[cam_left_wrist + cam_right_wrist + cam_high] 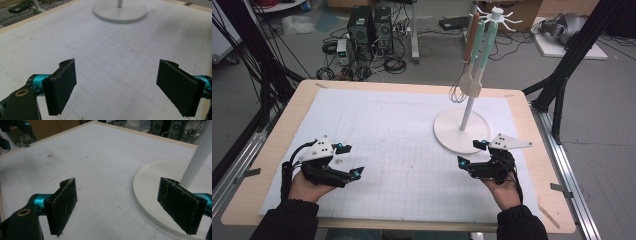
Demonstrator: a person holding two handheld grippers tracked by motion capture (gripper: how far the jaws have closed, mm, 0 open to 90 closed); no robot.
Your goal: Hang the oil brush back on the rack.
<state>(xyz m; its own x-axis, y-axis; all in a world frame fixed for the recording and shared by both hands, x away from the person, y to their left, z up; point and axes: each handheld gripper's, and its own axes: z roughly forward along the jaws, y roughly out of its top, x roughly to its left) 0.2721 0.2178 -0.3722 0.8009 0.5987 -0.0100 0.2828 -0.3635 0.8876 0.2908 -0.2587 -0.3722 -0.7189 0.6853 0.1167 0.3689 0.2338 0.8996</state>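
Both my grippers sit low in the frame, left gripper [347, 160] and right gripper [471, 153], jaws wide, nothing in them. The white stand [462, 131] sits just beyond my right one, utensils [471, 84] hanging off it. Gridded mat [402, 150] covers the surface; computer towers [371, 26] and cables behind.

High view looks down; both gripper views skim low, sharing the stand base [120, 11].

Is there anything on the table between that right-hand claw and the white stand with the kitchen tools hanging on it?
Nothing visible. The right gripper, jaws open and empty, hovers right beside the stand's round base, with bare gridded mat between them. The whisk and spatulas hang higher up.
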